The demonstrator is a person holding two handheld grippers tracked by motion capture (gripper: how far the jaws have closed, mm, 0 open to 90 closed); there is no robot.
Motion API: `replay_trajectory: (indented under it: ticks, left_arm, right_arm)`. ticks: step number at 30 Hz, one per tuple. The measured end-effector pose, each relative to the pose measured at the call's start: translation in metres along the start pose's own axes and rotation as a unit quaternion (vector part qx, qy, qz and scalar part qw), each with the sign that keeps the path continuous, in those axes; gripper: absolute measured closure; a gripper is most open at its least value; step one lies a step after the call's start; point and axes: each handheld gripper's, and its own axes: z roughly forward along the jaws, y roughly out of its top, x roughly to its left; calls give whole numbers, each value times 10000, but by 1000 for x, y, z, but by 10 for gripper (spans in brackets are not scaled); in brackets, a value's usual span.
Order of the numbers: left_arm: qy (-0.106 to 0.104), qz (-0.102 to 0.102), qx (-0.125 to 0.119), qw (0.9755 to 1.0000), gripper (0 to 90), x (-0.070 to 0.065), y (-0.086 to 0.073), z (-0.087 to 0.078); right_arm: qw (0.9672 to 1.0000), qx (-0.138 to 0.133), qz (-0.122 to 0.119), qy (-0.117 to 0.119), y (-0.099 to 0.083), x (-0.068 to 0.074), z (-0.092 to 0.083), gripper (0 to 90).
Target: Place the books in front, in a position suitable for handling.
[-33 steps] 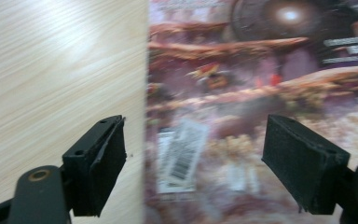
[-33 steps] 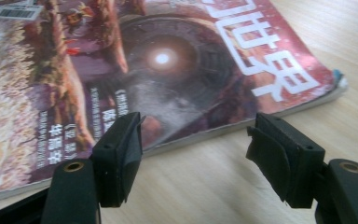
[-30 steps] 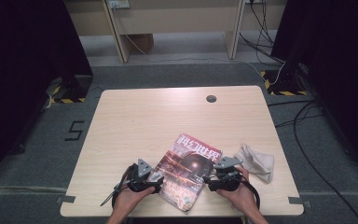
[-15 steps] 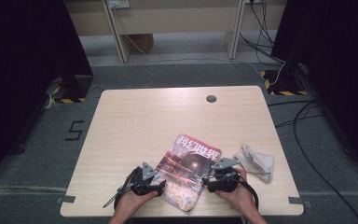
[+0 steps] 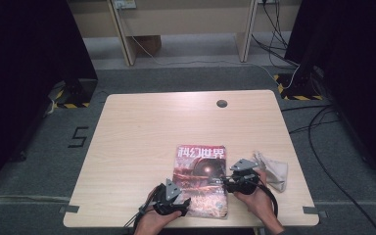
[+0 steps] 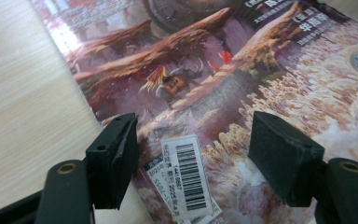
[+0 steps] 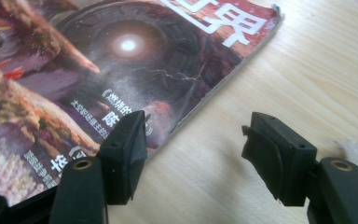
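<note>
Showing, from largest to smallest:
Table [image 5: 142,142]: pale wood, carrying everything below.
Magazine [image 5: 199,177]: lies flat near the front edge, cover up, between the two hands.
Cloth [image 5: 274,170]: white, crumpled, just right of the right gripper.
Left gripper [image 5: 182,204]: over the magazine's near left corner; fingers [image 6: 114,156] apart, just closing, straddling the barcode label [image 6: 186,179], nothing gripped.
Right gripper [image 5: 223,185]: at the magazine's right edge; fingers [image 7: 123,154] apart, just closing, one over the cover, one over bare table, nothing gripped.

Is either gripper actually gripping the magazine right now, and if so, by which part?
Nothing is held. The left gripper has open jaws over the magazine at its near barcode corner; the right gripper stands open astride its right edge. The pads press on nothing.
</note>
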Motion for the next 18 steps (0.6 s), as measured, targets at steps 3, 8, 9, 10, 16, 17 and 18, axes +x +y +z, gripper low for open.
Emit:
replay_trajectory:
  ticks: [3, 8, 9, 10, 16, 17, 18]
  left_arm:
    - [-32, 19, -22, 10000, 268, -2, 2, 3]
    - [-40, -29, -13, 10000, 203, 4, 0, 2]
    - [-27, -20, -16, 10000, 200, 5, -1, 2]
    - [-14, -20, 11, 10000, 200, 7, -1, 0]
    - [-39, -129, 54, 9999, 185, 12, -3, 0]
    - [-53, -135, 61, 9999, 177, 12, -2, 1]
    - [-80, -185, 39, 9998, 175, 12, -1, 4]
  right_arm:
    - [9997, -96, -13, 228, 3, 5, 2, 372]
    - [9995, -35, -125, 284, 3, 10, 4, 380]
    - [9994, -47, -83, 329, 2, 8, 5, 381]
    - [9993, -21, -33, 371, 2, 8, 5, 386]
    - [9993, 8, -141, 344, 3, 9, 5, 405]
    - [9993, 7, -133, 348, 3, 9, 5, 406]
    - [9994, 10, -127, 336, 2, 7, 5, 407]
